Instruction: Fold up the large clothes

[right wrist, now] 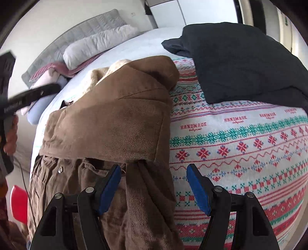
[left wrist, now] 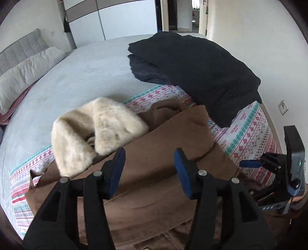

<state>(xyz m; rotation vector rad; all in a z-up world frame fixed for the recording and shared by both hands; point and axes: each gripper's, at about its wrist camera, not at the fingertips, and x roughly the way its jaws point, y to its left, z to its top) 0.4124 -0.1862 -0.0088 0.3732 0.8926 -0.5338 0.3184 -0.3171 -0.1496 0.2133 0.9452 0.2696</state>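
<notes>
Left wrist view
Step in hand: mid-fold, as I judge it; the brown coat [left wrist: 159,173] lies on the near part of the bed [left wrist: 80,77], its body already doubled over and its cream fur collar [left wrist: 96,130] turned up toward the headboard side.
Left gripper [left wrist: 149,167]: hangs above the coat with its blue pads [left wrist: 117,169] spread and nothing between them – released, not touching cloth.
Right gripper [left wrist: 250,163]: seen at the bed's near right edge, one blue pad showing; from here I cannot tell its state.
Done pile: a folded black garment [left wrist: 192,73] rests at the bed's far right corner, partly on the patterned blanket [left wrist: 246,138].

Right wrist view
Right gripper [right wrist: 154,184]: jaws stand wide, released; a hanging edge of the brown coat [right wrist: 107,123] drops between the pads without either pressing on it.
Next move: by my reckoning the fingers must close on that loose edge, while the other gripper takes a matching edge – then both carry it over to make the bundle smaller; thick cloth may slip or bunch.
Left gripper [right wrist: 46,90]: blurred at the left rim, held in a hand [right wrist: 11,134]; state unreadable here.

Surface and room
Bed: grey sheet, patterned blanket across the foot end; a pillow [right wrist: 100,40] and grey headboard [left wrist: 21,46] at the far end; white wardrobe [left wrist: 123,17] and an open doorway [left wrist: 182,15] beyond.
</notes>
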